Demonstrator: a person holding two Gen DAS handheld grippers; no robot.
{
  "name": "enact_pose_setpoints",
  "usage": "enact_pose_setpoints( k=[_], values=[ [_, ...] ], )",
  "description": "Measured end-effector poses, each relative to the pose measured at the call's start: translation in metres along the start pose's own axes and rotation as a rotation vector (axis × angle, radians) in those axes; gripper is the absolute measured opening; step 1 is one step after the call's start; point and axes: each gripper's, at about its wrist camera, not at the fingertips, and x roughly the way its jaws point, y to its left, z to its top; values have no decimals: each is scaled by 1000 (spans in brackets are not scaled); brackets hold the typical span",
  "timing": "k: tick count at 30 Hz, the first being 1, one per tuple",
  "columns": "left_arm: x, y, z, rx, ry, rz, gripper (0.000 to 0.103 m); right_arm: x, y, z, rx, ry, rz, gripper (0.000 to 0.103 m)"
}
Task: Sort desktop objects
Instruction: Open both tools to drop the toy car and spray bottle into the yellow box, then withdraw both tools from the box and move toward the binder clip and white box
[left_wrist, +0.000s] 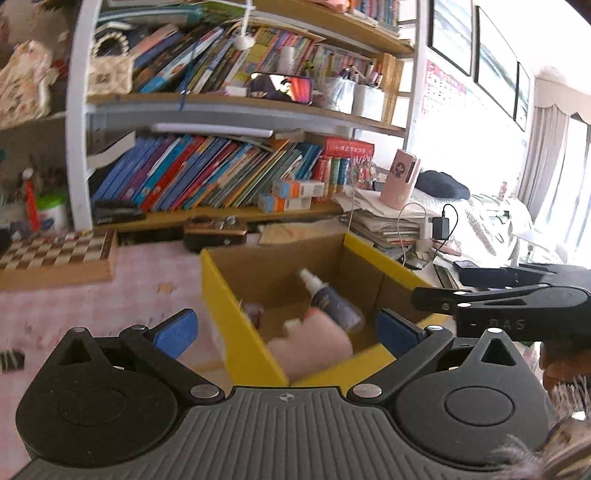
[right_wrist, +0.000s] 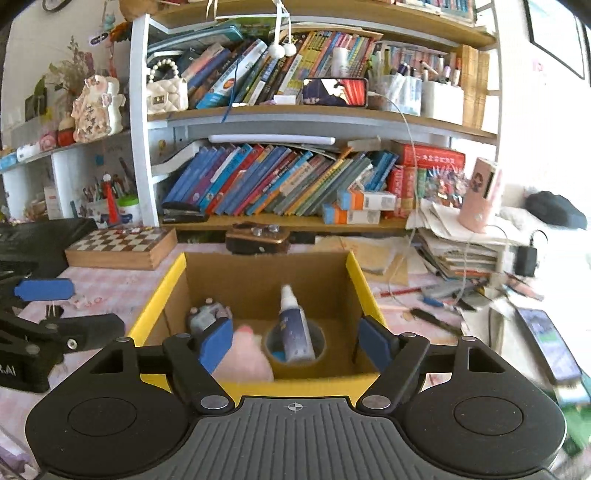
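Behind, bookshelf (right_wrist: 295, 184); pink checked desktop (left_wrist: 92, 302).

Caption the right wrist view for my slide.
Open right gripper above yellow-rimmed cardboard box holding a spray bottle.

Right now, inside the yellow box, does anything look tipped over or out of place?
Yes. The spray bottle is not standing upright: it leans, its base in a roll of tape on the box floor. A blurred pink thing lies beside it. Both tongs are open and empty.

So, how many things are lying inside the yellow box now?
4: spray bottle resting on tape roll at centre, pink soft item at the near wall, small grey object left. More may be hidden.
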Motion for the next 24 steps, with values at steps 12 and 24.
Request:
enact_pose_setpoints(
  k=[12, 24],
  values=[
    [-45, 32, -39, -32, 57, -6, 103, -31, 45, -52, 75, 103, -47, 79],
    [-71, 62, -70, -85, 153, 17, 103, -52, 95, -80, 136, 164, -60, 85]
  ],
)
